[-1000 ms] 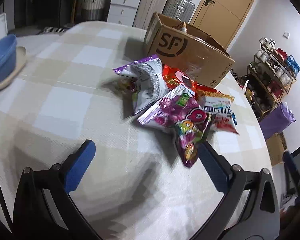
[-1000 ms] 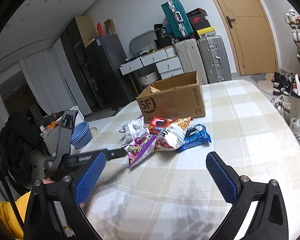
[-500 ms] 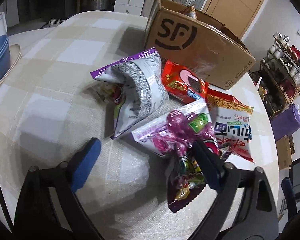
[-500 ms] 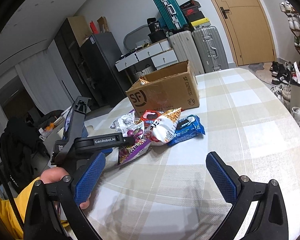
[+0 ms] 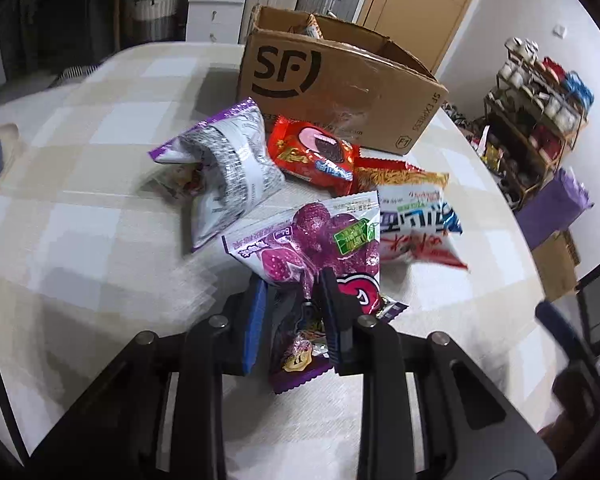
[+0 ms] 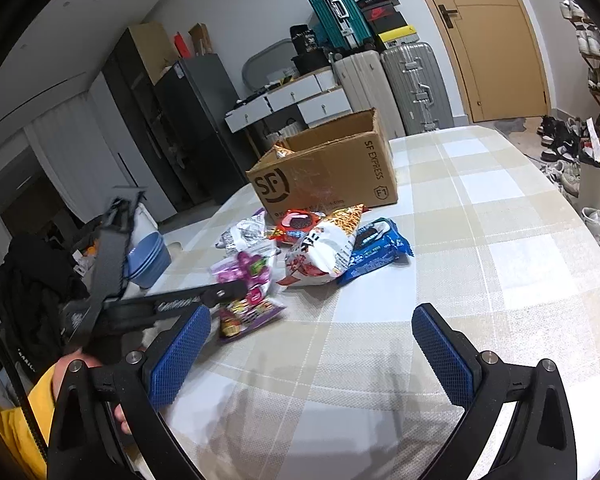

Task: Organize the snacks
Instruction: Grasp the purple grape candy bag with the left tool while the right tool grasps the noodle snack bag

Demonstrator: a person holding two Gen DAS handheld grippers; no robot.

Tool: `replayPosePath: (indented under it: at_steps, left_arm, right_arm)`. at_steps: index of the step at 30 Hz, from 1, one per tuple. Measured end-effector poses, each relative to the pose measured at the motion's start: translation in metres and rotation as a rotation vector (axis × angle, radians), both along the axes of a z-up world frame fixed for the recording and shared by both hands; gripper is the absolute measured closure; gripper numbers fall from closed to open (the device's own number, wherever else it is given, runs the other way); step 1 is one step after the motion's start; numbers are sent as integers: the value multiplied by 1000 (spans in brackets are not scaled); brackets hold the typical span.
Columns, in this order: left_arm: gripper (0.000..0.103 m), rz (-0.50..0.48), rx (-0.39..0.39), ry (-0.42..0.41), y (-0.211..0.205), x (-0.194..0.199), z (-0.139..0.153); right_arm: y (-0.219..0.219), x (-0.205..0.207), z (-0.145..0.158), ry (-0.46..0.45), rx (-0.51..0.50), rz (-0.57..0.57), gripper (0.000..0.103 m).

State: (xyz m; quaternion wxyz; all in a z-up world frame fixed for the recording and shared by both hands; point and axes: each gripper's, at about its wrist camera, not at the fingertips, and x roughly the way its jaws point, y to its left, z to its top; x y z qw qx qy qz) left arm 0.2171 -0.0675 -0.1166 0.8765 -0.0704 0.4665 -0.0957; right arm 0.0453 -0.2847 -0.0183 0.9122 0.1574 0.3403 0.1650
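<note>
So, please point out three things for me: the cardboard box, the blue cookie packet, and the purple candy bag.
cardboard box (image 6: 324, 176), right wrist view, on its front wall beside the logo.
blue cookie packet (image 6: 380, 250), right wrist view, on the middle of its wrapper.
purple candy bag (image 5: 320, 240), left wrist view, on its printed front.

The left gripper (image 5: 292, 320) advanced — jaws closing, apparently pinching the purple candy bag (image 5: 300, 344).
</note>
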Motion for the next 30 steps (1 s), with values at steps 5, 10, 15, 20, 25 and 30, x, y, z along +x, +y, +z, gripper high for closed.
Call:
replayPosePath:
  at_steps: [5,10,15,20,25,30]
  left_arm:
    - [80,-8,-11,-13,13,-25,4]
    - [81,-7,-63,-15,37,-38,7]
    - [82,-14,-120,-34,55,-50,3]
    - [87,-16,-159,-40,75,-64,-4]
    - [87,-19,-185,-26,82,-66,-7]
    - [85,-24,-196,-7,81,-65,-12]
  right_arm:
    - [5,10,5,14,-21,-10,1]
    - [12,16,8,23,-28,-23,1]
    - [20,22,5,50,-46,-19,1]
    - [28,35,6,61,-64,-11,1]
    - [33,54,10,69,-103,-19,1]
    - [36,66,13,71,-115,-21,1]
